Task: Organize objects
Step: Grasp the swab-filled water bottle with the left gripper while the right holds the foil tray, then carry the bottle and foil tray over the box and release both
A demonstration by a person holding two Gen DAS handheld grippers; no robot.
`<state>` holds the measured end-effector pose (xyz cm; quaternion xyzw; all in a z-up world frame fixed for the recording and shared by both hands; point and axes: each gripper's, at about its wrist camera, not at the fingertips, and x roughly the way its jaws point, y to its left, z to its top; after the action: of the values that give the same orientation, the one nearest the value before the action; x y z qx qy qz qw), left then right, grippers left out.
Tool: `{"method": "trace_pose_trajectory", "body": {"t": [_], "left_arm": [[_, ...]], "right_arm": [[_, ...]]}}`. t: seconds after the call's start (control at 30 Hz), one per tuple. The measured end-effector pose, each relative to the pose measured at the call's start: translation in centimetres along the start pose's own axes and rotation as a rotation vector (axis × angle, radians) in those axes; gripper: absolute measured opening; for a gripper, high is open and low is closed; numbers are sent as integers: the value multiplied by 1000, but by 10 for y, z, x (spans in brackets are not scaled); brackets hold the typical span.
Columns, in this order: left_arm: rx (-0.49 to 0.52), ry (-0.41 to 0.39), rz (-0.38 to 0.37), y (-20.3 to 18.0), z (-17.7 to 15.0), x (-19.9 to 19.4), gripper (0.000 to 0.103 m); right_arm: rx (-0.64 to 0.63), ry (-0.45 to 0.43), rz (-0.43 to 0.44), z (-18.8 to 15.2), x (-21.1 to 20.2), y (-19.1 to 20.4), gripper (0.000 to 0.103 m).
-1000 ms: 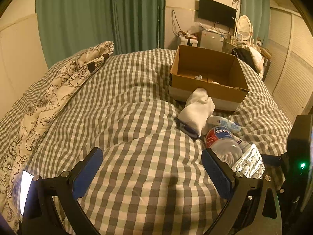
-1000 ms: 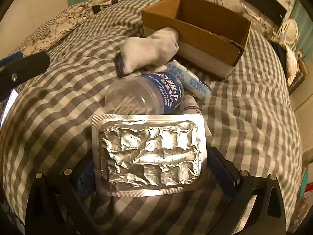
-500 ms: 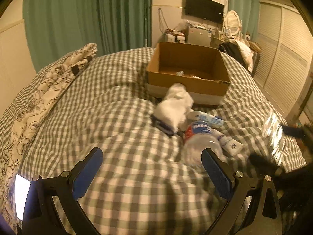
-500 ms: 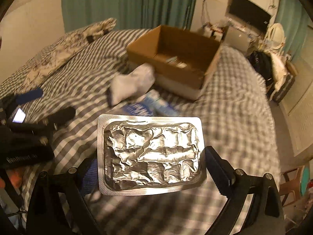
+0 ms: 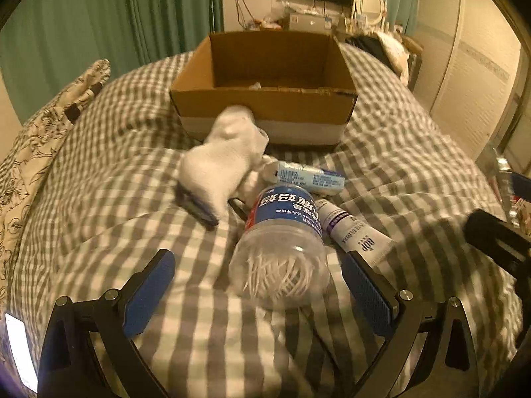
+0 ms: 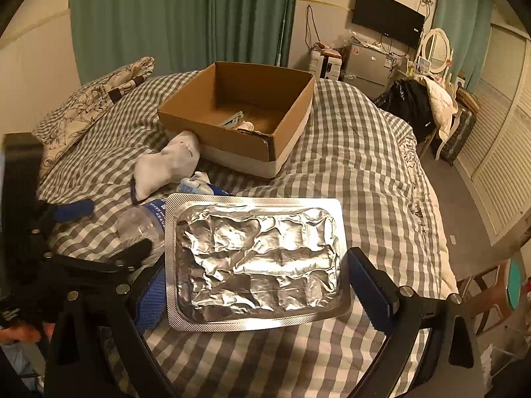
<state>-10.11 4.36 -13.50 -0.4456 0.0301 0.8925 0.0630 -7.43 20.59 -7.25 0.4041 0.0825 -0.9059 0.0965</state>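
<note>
- Right gripper [image 6: 255, 285] clamped across a crumpled foil blister pack [image 6: 255, 258], held flat and lifted over the checked duvet [image 6: 358, 165], short of the cardboard box [image 6: 245, 106] farther up the bed.
- Grip only on the pack's two short edges; thin foil likely to buckle or slide out under a quick swing toward the box.
- Pack wide enough to hide the ground just ahead in the right wrist view; easy to misjudge the box's near rim and clip it on the way in.
- Left gripper [image 5: 259, 293] spread wide, holding nothing, low over the duvet with the base of a clear water bottle [image 5: 282, 248] between its pads [image 5: 366, 293].
- Bottle lying on its side on soft bedding, round and smooth; apt to roll or squirt forward if squeezed off centre or pushed before closing.
- White tube [image 5: 351, 232] touching the bottle's right side, second tube [image 5: 308, 177] and white sock [image 5: 222, 162] just beyond it; right pad may catch the near tube and drag it along.
- Both grippers close together over the same pile; collision risk if both move at once.
- Box already holding a few small items, hard to identify.
</note>
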Motion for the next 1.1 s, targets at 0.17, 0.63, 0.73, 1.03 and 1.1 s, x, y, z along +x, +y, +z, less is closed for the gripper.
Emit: {"method": "trace_pose_trajectory", "body": {"t": [0.17,0.63,0.73,1.03,1.1], "left_arm": [[19,53,-25,-6,1,18,79],[-10,-63,-39,4,4,-40,66],[-8,-117,-31,9,15,-60,66],[-3,-281,-27,26,85,-105,66],[-8,-301,-25,30,103,-105,66]], "right_arm": [[8,1,15,-2,3,-2,96],[-1,-46,16,3,-19,1,96],[-13,-71,15,9,-29,3,96],[-69,-197,-2,62,-55,7,96],[-69,-221,6,79,-54,6,96]]}}
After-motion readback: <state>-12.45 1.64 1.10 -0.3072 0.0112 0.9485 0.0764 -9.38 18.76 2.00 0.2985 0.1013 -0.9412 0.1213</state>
